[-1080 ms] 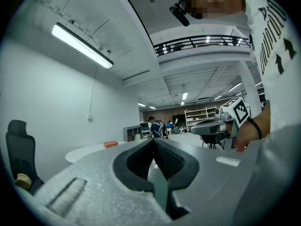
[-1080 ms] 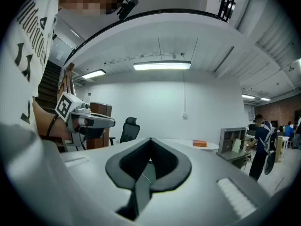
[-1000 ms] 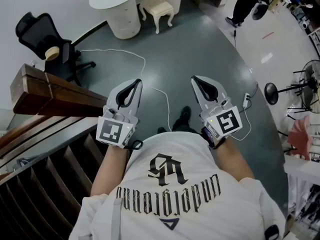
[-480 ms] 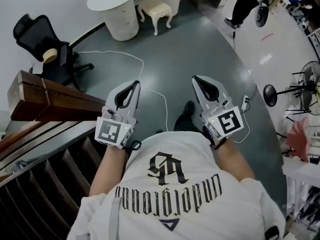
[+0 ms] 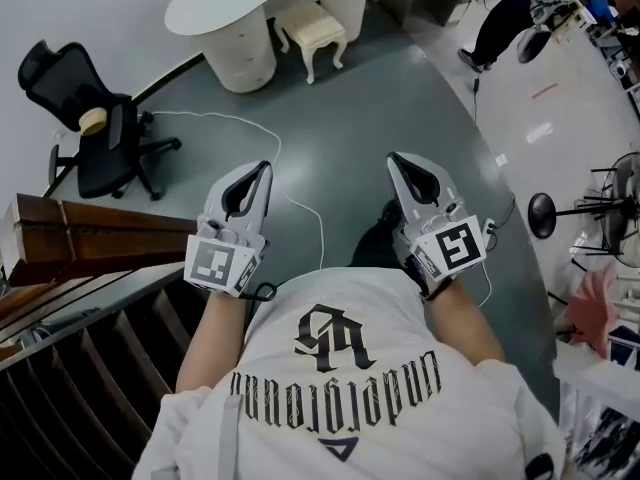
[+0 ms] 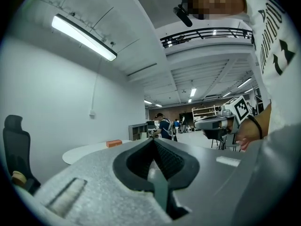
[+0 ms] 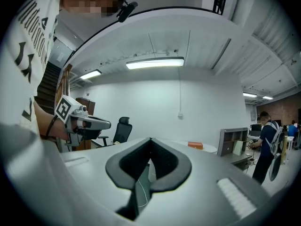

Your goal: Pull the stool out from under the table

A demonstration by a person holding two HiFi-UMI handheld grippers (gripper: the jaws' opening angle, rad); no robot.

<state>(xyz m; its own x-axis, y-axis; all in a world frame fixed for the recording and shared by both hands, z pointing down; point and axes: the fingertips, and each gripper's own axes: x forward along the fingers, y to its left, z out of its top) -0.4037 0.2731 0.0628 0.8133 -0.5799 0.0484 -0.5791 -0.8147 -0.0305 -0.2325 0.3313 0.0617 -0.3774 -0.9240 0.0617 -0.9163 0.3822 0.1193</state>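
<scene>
- I count two grippers, held side by side in front of the person's white shirt, above a grey floor [image 5: 400,98]
- The left gripper [image 5: 263,165] has its jaws pressed together with nothing between them
- The right gripper [image 5: 393,156] is the same, jaws closed on nothing, level with the left one and well apart from it
- One cream stool [image 5: 312,26] stands far ahead of both grippers, at the edge of one white oval table [image 5: 225,3]; its seat is just beside the table's round pedestal, and neither gripper touches it
- One small orange block [image 7: 195,145] lies on the tabletop
- One black office chair [image 5: 95,133] stands to the left, well apart from the table
- One white cable [image 5: 300,208] snakes across the floor from near the chair to between the grippers
- One person [image 5: 510,13] stands at the far right, beyond the table
- A dark wooden stair rail [image 5: 90,238] runs along the lower left, near the left gripper
</scene>
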